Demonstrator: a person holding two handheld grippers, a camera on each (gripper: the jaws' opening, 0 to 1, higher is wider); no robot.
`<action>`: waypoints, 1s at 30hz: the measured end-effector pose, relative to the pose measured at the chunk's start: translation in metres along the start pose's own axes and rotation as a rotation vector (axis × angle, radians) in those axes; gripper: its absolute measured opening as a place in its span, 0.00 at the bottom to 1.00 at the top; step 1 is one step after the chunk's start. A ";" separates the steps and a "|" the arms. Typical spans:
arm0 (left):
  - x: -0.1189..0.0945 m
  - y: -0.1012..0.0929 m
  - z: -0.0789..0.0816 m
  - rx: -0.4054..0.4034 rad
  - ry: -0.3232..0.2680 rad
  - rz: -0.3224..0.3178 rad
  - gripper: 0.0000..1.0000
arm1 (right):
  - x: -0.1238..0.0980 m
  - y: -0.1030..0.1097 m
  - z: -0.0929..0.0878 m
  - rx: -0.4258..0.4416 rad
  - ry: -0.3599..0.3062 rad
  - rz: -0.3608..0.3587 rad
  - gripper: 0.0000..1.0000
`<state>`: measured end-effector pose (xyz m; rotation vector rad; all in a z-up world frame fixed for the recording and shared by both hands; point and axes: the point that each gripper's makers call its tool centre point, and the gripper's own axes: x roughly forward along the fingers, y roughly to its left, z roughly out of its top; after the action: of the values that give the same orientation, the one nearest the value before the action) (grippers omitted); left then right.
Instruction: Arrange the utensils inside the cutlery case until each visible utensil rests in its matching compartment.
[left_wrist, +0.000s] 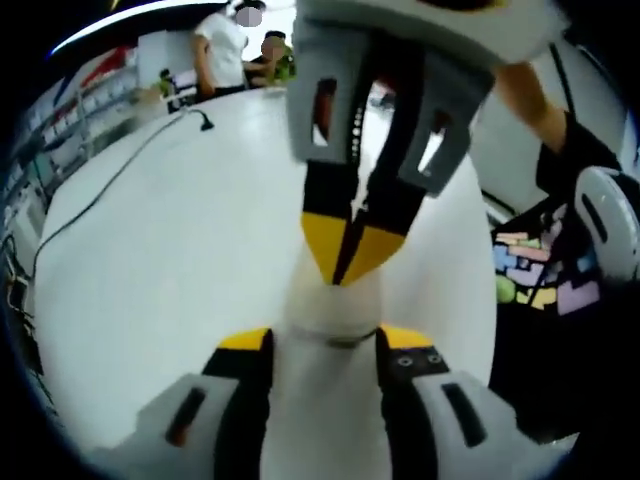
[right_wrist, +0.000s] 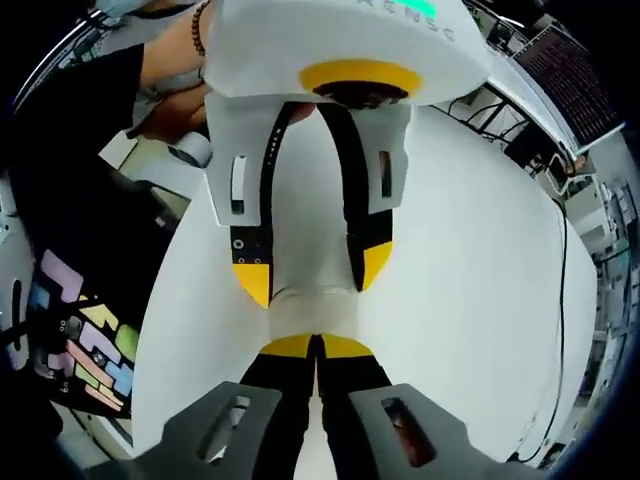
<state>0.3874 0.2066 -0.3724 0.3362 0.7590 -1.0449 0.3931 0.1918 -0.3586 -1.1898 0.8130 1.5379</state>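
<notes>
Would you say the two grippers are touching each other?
Cannot tell: in the left gripper view the right gripper hangs above the left gripper, fingers near a white object.

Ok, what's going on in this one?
A person is working two handheld grippers over a white table. The left gripper has its jaws on either side of a white object and appears to clamp it. The right gripper, jaws together, meets that object's far edge. What the object is cannot be told.
</notes>
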 end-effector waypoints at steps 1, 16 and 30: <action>0.000 0.000 0.000 0.000 0.000 0.000 0.43 | -0.001 0.000 0.000 0.002 -0.005 -0.002 0.00; -0.008 0.001 0.001 0.000 0.025 0.028 0.43 | -0.034 0.006 0.002 0.008 -0.168 0.063 0.14; 0.014 -0.015 0.027 0.112 0.087 0.021 0.54 | -0.053 0.011 -0.098 0.138 -0.132 0.005 0.53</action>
<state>0.3892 0.1751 -0.3619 0.4879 0.7749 -1.0608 0.4128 0.0836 -0.3369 -0.9766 0.8203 1.5219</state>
